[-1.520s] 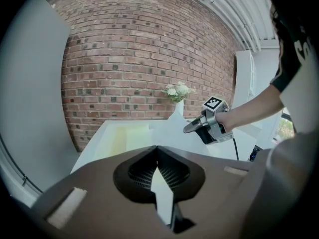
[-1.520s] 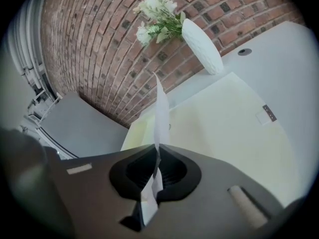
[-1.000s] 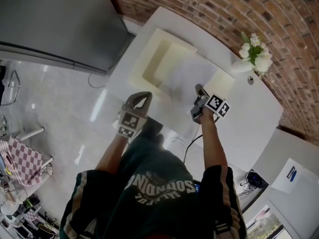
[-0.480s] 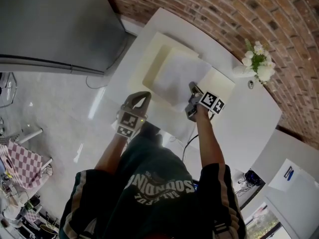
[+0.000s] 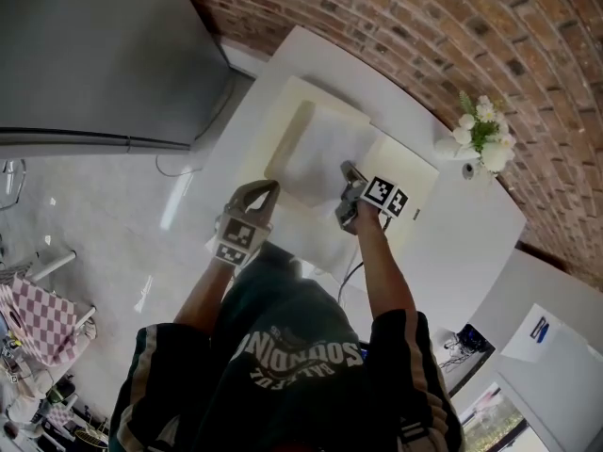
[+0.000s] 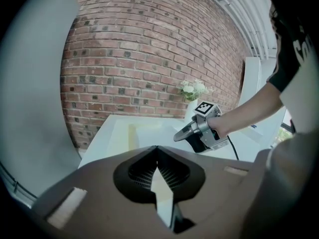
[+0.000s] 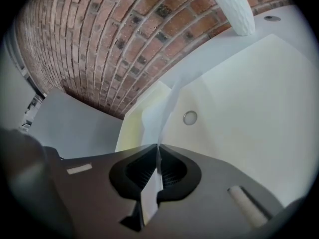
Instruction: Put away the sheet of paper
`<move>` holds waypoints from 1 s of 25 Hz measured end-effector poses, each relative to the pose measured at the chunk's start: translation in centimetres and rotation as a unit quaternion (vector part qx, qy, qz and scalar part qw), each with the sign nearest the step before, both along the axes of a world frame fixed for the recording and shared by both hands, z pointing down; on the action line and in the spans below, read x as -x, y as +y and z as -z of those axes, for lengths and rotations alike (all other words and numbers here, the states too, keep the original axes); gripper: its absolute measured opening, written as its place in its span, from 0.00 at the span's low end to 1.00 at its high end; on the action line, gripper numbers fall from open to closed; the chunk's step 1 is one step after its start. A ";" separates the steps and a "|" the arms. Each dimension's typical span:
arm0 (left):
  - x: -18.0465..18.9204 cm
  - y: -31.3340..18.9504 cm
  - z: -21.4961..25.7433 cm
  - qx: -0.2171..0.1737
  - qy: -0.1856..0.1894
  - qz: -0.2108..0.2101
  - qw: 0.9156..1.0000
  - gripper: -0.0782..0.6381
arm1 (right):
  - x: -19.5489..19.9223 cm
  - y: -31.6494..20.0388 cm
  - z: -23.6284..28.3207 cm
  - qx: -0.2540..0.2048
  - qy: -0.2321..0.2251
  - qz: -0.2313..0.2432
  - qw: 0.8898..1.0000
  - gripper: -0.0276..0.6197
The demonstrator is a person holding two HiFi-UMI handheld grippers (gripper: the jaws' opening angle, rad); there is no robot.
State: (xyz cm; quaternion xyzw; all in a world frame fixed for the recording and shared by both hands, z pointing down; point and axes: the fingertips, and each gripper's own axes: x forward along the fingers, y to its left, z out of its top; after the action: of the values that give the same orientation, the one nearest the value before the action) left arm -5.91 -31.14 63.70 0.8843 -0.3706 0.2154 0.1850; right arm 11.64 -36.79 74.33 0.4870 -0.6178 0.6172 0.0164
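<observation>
Right claw [image 5: 347,169]: clamped shut on the sheet's near edge.
Sheet of paper [image 5: 316,147]: stretched from that claw over the open cream case [image 5: 411,177] on the counter [image 5: 452,224].
Left claw [image 5: 271,186]: closed, empty, near the case.

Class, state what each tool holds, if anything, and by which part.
The right tool pinches the sheet of paper by its near edge; the left tool is shut on nothing.
</observation>
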 end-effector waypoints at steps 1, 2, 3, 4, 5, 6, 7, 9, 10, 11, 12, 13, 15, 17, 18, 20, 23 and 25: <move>0.1 -0.2 -0.1 0.001 0.000 0.001 1.000 0.12 | 0.2 -0.3 -0.2 0.003 -0.004 -0.003 1.000 0.05; 0.3 -0.4 -0.1 0.001 0.000 0.002 1.000 0.12 | 0.5 -0.5 -0.3 0.005 -0.009 -0.005 1.000 0.05; 0.4 -0.5 -0.2 0.003 -0.001 0.004 1.000 0.12 | 0.9 -0.7 -0.4 0.007 -0.015 -0.008 1.000 0.05; 0.6 -0.7 -0.3 0.004 -0.001 0.005 1.000 0.12 | 1.3 -0.9 -0.5 0.009 -0.020 -0.009 1.000 0.05; 0.7 -0.7 -0.4 0.005 -0.002 0.006 1.000 0.12 | 1.7 -1.1 -0.6 0.010 -0.022 -0.009 1.000 0.05; 0.8 -0.8 -0.4 0.006 -0.002 0.006 1.000 0.12 | 2.1 -1.2 -0.7 0.011 -0.023 -0.008 1.000 0.05; 0.9 -0.8 -0.4 0.007 -0.003 0.006 1.000 0.12 | 2.5 -1.3 -0.8 0.012 -0.023 -0.006 1.000 0.05; 1.1 -1.0 -0.5 0.008 -0.006 0.007 1.000 0.12 | 3.2 -1.5 -1.1 0.014 -0.021 0.000 1.000 0.05; 1.3 -1.1 -0.6 0.008 -0.006 0.008 1.000 0.12 | 3.6 -1.6 -1.2 0.016 -0.020 0.003 1.000 0.05; 1.5 -1.1 -0.6 0.009 -0.007 0.011 1.000 0.12 | 3.9 -1.7 -1.4 0.016 -0.018 0.006 1.000 0.05; 1.7 -1.1 -0.6 0.010 -0.007 0.013 1.000 0.12 | 4.1 -1.7 -1.5 0.017 -0.015 0.009 1.000 0.05; 1.8 -1.1 -0.7 0.011 -0.008 0.015 1.000 0.12 | 4.4 -1.7 -1.6 0.017 -0.012 0.013 1.000 0.05; 2.0 -1.1 -0.8 0.013 -0.007 0.015 1.000 0.12 | 4.8 -1.7 -1.8 0.019 -0.009 0.023 1.000 0.11; 1.9 -1.0 -0.8 0.015 -0.006 0.013 1.000 0.12 | 5.3 -1.5 -1.9 0.024 -0.011 0.040 0.999 0.17; 1.9 -1.0 -0.8 0.016 -0.005 0.012 1.000 0.12 | 5.4 -1.4 -2.1 0.026 -0.009 0.051 0.998 0.18; 1.7 -0.9 -0.8 0.016 -0.004 0.008 1.000 0.12 | 5.3 -1.0 -2.4 0.030 0.013 0.073 0.997 0.23; 1.2 -0.9 -0.7 0.013 -0.003 -0.002 1.000 0.12 | 4.3 -0.2 -2.2 0.028 0.055 0.095 0.994 0.28; 0.7 -1.0 -0.6 0.012 -0.001 -0.009 1.000 0.12 | 3.1 0.4 -1.6 0.024 0.077 0.095 0.992 0.28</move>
State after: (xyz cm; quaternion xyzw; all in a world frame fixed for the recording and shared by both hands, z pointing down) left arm -6.65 -32.09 64.26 0.8853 -0.3598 0.2221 0.1935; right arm 8.50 -36.35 75.97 0.4715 -0.6429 0.5885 0.1342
